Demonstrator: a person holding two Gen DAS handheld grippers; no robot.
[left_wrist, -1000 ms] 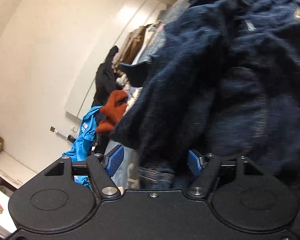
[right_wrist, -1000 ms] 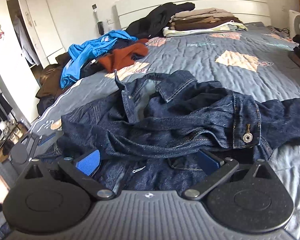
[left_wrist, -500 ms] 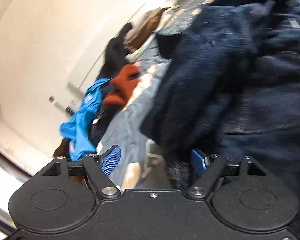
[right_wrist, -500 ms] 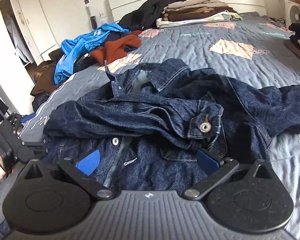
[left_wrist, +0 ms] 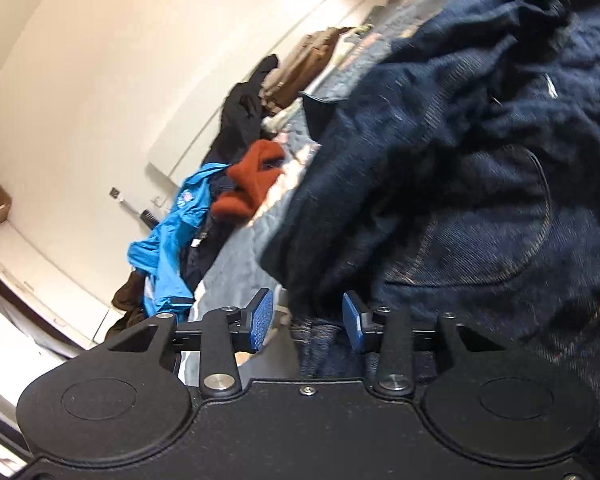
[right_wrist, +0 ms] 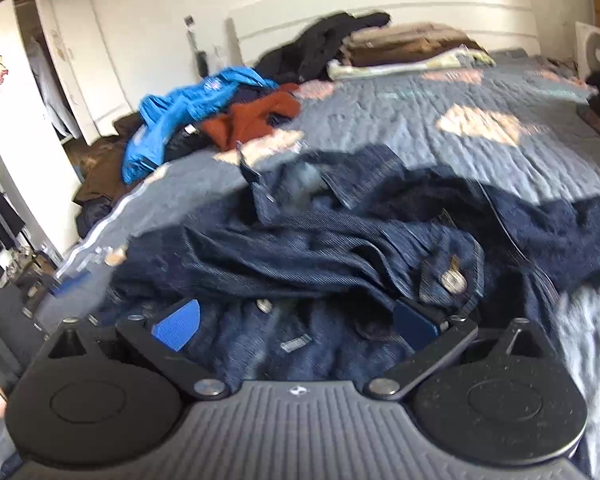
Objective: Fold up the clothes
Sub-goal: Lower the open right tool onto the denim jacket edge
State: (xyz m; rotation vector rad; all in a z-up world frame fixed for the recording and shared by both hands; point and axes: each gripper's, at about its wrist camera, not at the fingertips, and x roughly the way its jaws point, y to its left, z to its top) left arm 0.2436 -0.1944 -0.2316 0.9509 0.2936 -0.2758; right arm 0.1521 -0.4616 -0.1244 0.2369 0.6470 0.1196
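**A:** Looking at your two views, where does the dark blue denim jacket with metal buttons (right_wrist: 340, 248) lie?

**B:** It sits rumpled and unfolded on the grey quilted bedspread with peach patches (right_wrist: 440, 100), near the bed's foot edge, its collar turned toward the headboard and one sleeve trailing to your right.

**A:** And your claws?

**B:** Your right gripper (right_wrist: 296, 322) has its blue pads spread wide, low over the jacket's front with cloth lying between them but nothing pinched. Your left gripper (left_wrist: 306, 322) also has its pads apart; a denim edge hangs into the gap, seemingly loose, with blurred jacket (left_wrist: 460, 160) filling that view.

**A:** What could go wrong?

**B:** If you close the right pads where they are, I judge you'd bunch several layers at once, since the front panel is heaped over itself, and any fold would lock the creases in. The stiff cloth could also slip from a shallow bite on the left. Dragging it sideways risks pulling the hem off the bed's edge, or sweeping it toward the bright blue jacket (right_wrist: 188, 120) and rust-orange sweater (right_wrist: 252, 120)
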